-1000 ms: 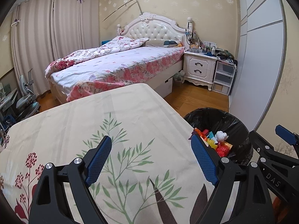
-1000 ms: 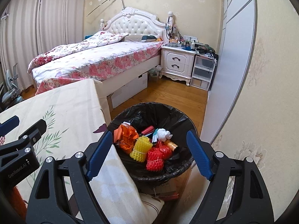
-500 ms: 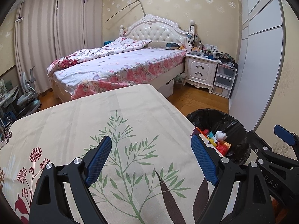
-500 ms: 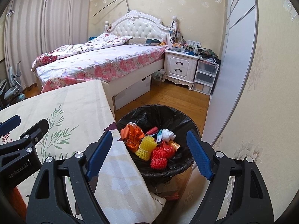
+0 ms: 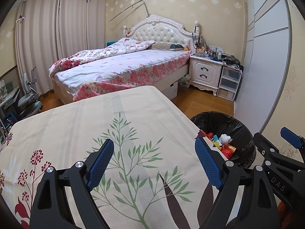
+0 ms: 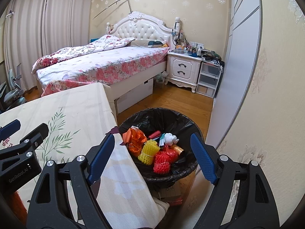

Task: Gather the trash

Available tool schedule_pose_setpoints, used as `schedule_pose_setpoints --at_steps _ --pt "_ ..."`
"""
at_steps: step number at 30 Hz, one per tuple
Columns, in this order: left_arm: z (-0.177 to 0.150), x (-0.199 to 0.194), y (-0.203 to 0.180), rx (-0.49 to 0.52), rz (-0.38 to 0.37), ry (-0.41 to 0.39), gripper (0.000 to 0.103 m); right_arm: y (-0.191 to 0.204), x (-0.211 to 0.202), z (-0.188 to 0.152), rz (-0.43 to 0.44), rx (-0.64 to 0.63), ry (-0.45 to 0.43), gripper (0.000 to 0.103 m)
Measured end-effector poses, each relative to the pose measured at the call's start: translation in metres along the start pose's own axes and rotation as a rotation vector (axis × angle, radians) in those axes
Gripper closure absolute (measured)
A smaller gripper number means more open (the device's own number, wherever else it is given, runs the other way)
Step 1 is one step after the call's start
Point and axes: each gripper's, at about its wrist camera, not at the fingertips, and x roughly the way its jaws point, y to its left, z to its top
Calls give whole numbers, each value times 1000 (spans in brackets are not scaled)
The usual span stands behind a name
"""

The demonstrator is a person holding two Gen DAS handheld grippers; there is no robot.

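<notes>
Left gripper (image 5: pixel 154 162) spread wide over the leaf-print tablecloth (image 5: pixel 106 126), nothing between its fingers. Right gripper (image 6: pixel 152 158) likewise released and empty — poised above the black-lined bin (image 6: pixel 158 117) just beside the table edge. Trash (image 6: pixel 152 150) inside the bin: yellow and red foam nets, orange wrapper, white crumpled tissue.
</notes>
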Motion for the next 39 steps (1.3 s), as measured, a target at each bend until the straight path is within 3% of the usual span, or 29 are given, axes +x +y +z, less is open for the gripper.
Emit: schedule_pose_setpoints --at_steps 39 --pt "-4 -1 1 2 -3 9 19 -2 0 0 1 1 2 23"
